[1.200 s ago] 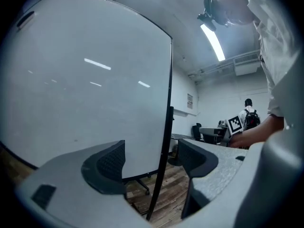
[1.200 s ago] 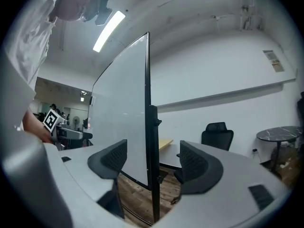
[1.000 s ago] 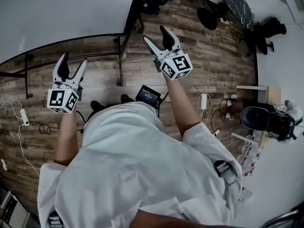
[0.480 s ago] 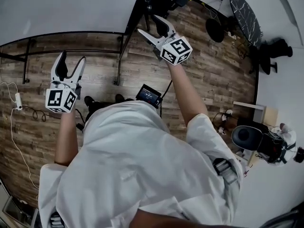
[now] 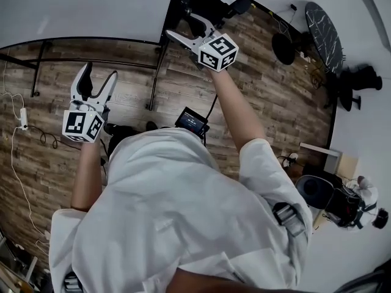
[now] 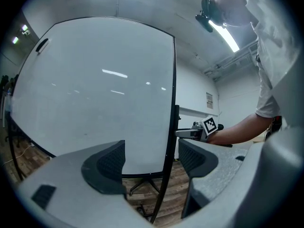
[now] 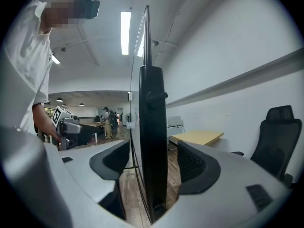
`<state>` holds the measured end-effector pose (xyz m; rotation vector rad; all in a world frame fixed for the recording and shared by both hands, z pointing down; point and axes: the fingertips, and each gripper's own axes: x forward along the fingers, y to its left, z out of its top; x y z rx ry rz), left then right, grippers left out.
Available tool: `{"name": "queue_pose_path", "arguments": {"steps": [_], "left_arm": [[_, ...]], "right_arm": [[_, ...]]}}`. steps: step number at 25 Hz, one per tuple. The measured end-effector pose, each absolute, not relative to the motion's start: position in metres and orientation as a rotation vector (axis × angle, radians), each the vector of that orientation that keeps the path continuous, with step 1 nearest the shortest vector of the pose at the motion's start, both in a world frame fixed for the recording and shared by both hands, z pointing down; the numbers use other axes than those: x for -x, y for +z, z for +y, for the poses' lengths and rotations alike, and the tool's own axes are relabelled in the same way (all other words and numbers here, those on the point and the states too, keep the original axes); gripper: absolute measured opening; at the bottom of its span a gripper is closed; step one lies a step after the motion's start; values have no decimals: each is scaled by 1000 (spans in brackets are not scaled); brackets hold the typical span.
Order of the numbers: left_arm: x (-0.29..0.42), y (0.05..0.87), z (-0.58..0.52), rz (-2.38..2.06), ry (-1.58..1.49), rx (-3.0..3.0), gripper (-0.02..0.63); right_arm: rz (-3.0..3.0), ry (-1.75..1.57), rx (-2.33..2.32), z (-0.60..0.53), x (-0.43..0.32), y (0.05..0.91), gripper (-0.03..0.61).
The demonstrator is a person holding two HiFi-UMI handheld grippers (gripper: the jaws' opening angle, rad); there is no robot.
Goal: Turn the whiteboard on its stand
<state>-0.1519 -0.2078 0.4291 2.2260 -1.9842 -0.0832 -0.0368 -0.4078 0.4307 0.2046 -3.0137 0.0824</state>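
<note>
The whiteboard [image 5: 79, 8] fills the upper left of the head view, and its black stand legs [image 5: 156, 72] rest on the wood floor. In the left gripper view its white face [image 6: 95, 89] looms large with the black side frame [image 6: 172, 103] ahead. My left gripper [image 5: 99, 72] [image 6: 152, 163] is open, short of the board, with nothing between its pads. My right gripper [image 5: 181, 25] [image 7: 153, 163] straddles the stand's black upright post [image 7: 153, 127]. Its jaws are closing, and a gap still shows on both sides of the post.
A small screen device [image 5: 191, 119] lies on the floor by the person's feet. Cables and a power strip [image 5: 23, 118] trail at the left. A round black table [image 5: 321, 26] and chairs [image 5: 360, 78] stand at the right. An office chair [image 7: 278, 137] and a wooden desk [image 7: 197, 137] sit beyond the post.
My right gripper has moved up and left, onto the whiteboard's side post. My left gripper has stayed about where it was, still open.
</note>
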Motion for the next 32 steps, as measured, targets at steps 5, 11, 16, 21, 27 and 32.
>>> {"name": "queue_pose_path", "arguments": {"steps": [5,11,16,21,27,32], "left_arm": [[138,423,-210,-1977,-89,-2239,336],[130,413,-206,-1966,-84,-2255,336],[135,416,-183,-1967,-82,-2251,336],[129,420,-169,-1958,-88,-2262,336],[127,410,-196,-1951,-81,-2257,336],[123,414,-196,-1933,-86,-2266,336]], "right_arm": [[-3020,89,-158,-405,50,428,283],[-3017,75,-153,-404,54,433,224],[-3020,37,-164,-388,58,432,187],[-3014,11,-154,-377,55,436,186],[-3017,62,-166,-407,54,431,186],[-3001,49,-152,-405,53,433,186]]}}
